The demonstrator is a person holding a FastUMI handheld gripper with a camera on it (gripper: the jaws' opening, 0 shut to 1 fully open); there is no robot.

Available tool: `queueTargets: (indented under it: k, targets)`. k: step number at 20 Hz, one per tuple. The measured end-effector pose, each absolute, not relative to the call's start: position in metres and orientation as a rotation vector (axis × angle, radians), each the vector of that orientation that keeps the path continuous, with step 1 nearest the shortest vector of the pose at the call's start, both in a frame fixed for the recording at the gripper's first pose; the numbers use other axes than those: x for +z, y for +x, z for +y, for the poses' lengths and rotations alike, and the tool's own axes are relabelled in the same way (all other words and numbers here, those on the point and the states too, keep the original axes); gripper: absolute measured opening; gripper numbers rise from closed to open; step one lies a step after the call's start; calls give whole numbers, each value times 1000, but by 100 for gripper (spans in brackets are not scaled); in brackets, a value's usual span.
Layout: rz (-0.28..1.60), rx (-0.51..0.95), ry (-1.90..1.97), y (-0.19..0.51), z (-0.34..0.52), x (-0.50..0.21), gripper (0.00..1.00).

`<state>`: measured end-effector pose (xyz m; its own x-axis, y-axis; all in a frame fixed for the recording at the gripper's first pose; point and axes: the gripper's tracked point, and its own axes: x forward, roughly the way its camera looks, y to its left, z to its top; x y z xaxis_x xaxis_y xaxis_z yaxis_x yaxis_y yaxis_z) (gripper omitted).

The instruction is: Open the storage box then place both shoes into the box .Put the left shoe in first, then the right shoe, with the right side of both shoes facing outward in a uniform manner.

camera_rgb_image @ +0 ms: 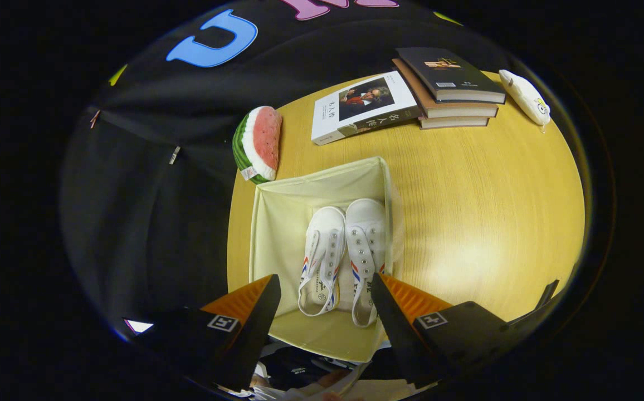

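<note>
- White canvas shoes, the left shoe (322, 257) and the right shoe (365, 253), are seen side by side inside the open cream fabric storage box (277, 223), toes pointing away from the gripper.
- The gripper (326, 303) is held above the box's near edge, its fingers spread wide with nothing gripped between them.
- The box is set on a round wooden table (483, 223).
- Beyond the box, a watermelon-slice plush (258, 143), a single book (364, 106), a stack of books (449, 89) and a white pouch (525, 96) are laid.
</note>
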<state>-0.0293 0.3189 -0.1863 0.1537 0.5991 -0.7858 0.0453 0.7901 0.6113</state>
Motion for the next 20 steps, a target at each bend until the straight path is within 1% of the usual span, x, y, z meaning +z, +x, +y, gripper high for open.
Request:
queueTargets:
  k: [4, 8, 14, 20]
  targets:
    - [1357, 436, 579, -32, 311, -182, 99]
    - [1260, 424, 575, -27, 284, -168, 99]
    - [1077, 255, 454, -6, 192, -164, 99]
    - [793, 99, 202, 19, 98, -138, 99]
